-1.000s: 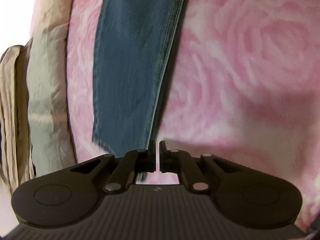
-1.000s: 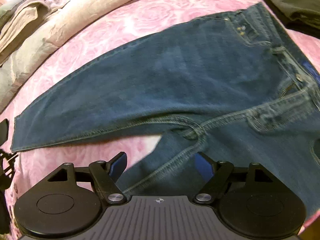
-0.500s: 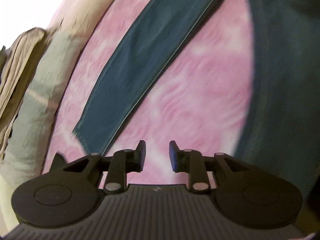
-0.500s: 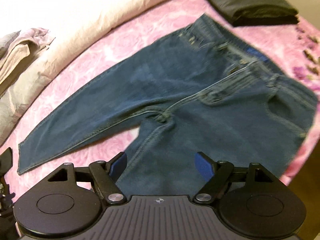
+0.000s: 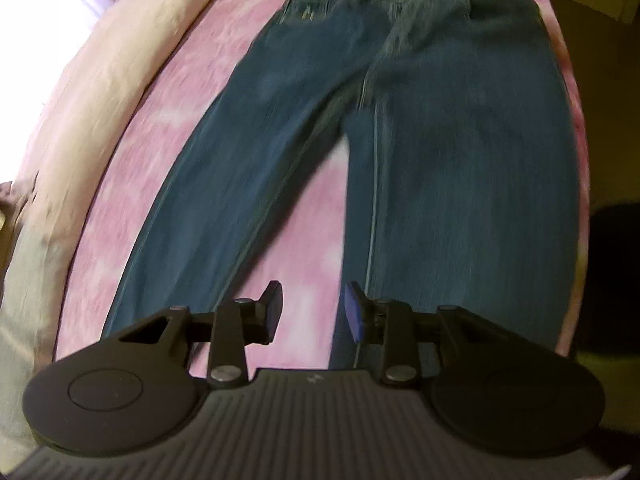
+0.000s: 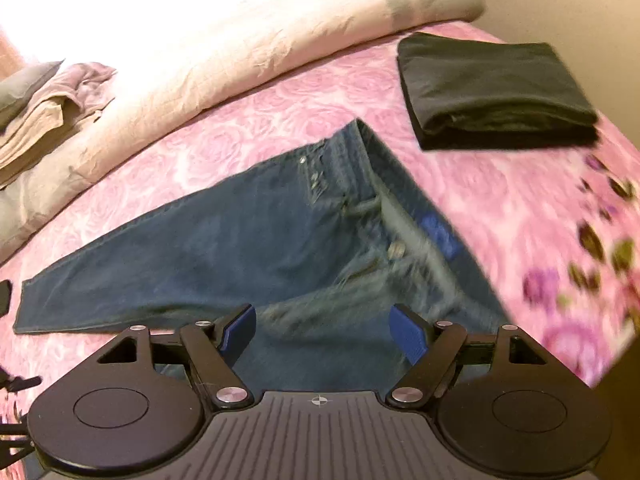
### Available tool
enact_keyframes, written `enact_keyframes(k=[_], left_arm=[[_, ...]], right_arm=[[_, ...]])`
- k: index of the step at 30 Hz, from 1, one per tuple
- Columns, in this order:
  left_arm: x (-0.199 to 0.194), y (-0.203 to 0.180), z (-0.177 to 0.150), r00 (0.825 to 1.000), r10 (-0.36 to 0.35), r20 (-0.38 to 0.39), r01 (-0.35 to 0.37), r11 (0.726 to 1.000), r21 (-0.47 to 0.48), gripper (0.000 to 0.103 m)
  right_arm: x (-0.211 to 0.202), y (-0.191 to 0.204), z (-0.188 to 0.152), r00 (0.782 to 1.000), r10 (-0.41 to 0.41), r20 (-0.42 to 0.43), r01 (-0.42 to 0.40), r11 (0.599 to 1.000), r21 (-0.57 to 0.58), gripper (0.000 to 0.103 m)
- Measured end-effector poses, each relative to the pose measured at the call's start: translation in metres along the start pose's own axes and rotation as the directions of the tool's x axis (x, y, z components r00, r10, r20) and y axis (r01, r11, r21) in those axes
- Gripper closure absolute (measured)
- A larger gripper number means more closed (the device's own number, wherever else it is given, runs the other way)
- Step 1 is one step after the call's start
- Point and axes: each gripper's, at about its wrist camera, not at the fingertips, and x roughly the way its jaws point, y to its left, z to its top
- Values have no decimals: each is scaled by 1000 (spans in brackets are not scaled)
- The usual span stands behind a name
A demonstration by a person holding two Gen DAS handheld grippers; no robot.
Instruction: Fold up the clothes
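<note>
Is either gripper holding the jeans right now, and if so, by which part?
Neither. The left gripper is opening with nothing between its fingers; the right gripper is open above the jeans.

The left gripper [image 5: 313, 312] tilts downward, its jaws opening and empty; the right gripper [image 6: 322, 330] stands wide, empty.

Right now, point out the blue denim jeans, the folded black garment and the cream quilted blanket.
blue denim jeans [image 5: 460, 152], left wrist view, on the thigh of one leg.
folded black garment [image 6: 492, 76], right wrist view, on its flat top face.
cream quilted blanket [image 6: 224, 52], right wrist view, on its wrinkled middle.
</note>
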Motion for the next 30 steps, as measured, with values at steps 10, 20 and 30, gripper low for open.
enact_keyframes(k=[10, 20, 30], left_arm=[[85, -73, 179, 994, -103, 31, 102, 994, 32, 72], [137, -84, 218, 992, -124, -31, 125, 991, 44, 69], [145, -79, 228, 985, -171, -7, 171, 985, 19, 66]], right_arm=[[143, -91, 71, 941, 172, -291, -255, 926, -278, 52], [175, -115, 70, 895, 264, -359, -379, 875, -300, 84], [137, -143, 75, 936, 230, -266, -303, 913, -274, 102]])
